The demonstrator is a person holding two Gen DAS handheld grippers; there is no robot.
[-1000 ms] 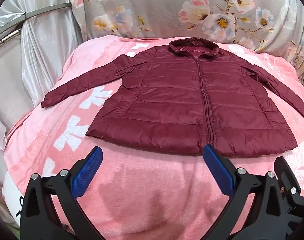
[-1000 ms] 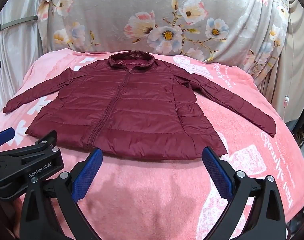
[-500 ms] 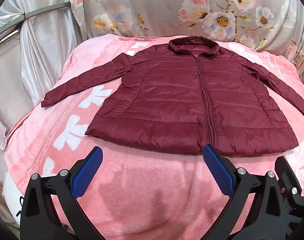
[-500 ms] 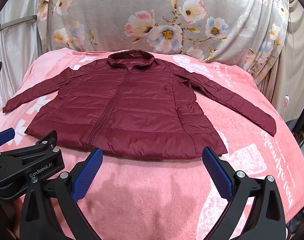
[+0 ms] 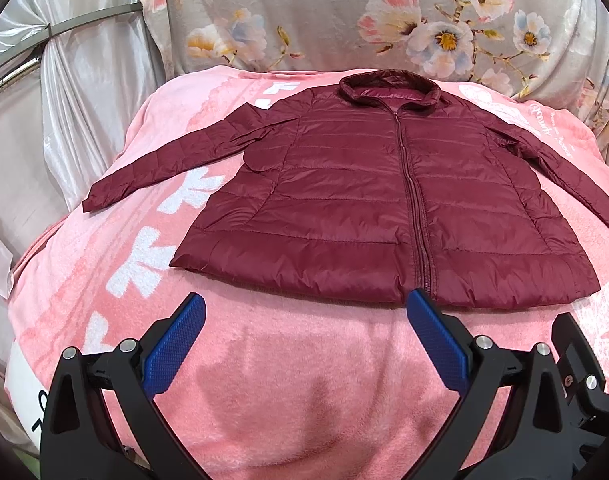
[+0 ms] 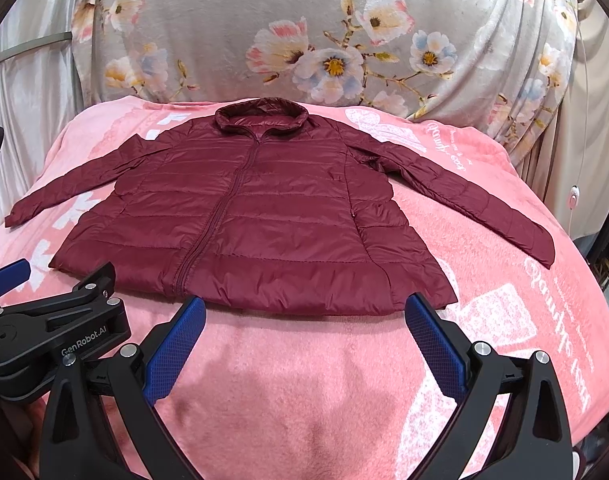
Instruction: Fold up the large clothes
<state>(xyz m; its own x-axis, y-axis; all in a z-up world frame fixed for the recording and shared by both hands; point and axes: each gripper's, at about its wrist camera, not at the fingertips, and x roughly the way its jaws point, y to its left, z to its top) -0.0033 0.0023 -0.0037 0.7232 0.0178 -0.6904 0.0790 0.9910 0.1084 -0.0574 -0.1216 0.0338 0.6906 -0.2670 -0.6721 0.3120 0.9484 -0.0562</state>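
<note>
Your jacket (image 5: 384, 208) lies flat, zipped and front up on the pink blanket (image 5: 264, 380), collar toward the floral cloth (image 5: 344, 12), both sleeves spread outward. Your left gripper (image 5: 304, 336) hovers just short of the hem, fingers spread wide, holding nothing. Your right gripper (image 6: 304, 336) hovers beside it at the hem, likewise spread wide and empty.
</note>
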